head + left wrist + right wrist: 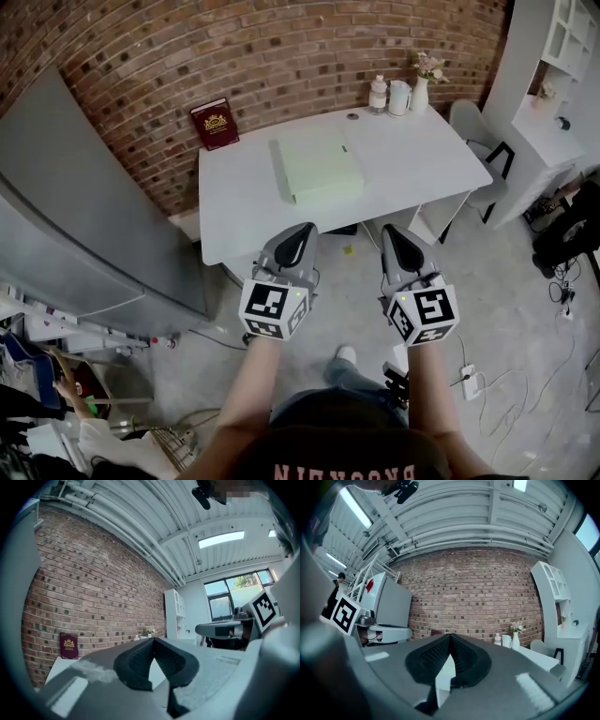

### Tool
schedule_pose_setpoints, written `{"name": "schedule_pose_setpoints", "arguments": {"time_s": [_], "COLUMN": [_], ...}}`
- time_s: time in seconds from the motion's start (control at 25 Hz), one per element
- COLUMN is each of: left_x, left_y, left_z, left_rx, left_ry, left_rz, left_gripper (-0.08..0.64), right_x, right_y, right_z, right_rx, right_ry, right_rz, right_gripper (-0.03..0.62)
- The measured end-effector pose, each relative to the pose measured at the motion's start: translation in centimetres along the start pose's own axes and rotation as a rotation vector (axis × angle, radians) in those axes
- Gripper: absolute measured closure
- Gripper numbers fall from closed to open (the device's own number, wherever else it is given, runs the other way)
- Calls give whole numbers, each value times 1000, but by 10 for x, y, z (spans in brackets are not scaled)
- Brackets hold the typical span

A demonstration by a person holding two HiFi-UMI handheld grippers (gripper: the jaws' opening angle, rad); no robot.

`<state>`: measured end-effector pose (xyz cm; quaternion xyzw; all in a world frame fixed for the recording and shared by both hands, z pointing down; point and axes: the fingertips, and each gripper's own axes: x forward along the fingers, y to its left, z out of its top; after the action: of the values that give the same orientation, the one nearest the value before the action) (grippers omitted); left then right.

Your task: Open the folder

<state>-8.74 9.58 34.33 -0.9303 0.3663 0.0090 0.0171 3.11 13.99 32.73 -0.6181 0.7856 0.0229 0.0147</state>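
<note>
A pale green folder (317,166) lies closed and flat on the white table (422,159), near its middle. My left gripper (307,228) is held level just short of the table's near edge, below the folder, with its jaws shut and nothing between them. Beside it to the right, my right gripper (386,230) is level too, its jaws shut and empty. The left gripper view shows the left gripper's (153,640) dark pads meeting at the tip. The right gripper view shows the right gripper's (450,635) pads touching as well. The folder is hidden in both gripper views.
A red book (215,123) leans on the brick wall at the table's back left. A bottle (378,95), a white jug (399,97) and a vase (420,92) stand at the back right. A grey chair (473,131) and white shelving (562,56) are right; a grey panel (84,206) is left.
</note>
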Motion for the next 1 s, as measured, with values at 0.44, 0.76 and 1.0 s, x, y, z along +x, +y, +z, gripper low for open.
{"name": "schedule_pose_setpoints", "arguments": {"time_s": [0.44,0.76,1.0], "left_x": [97,126,162], "left_y": [15,31,49], "left_z": [-20,-50,-66], "left_rx": [-18,-24,-29], "left_ry": [32,96,153], "left_rz": [38,71,65], "left_gripper": [561,561,561], "right_x": [66,93,124], "right_y": [-76,-101,-120], "right_z": [-21,-52,-67], "right_rx": [20,82,103], "right_ry": [66,109,149], "right_rz": [63,60,65], "right_gripper": [592,592,592]}}
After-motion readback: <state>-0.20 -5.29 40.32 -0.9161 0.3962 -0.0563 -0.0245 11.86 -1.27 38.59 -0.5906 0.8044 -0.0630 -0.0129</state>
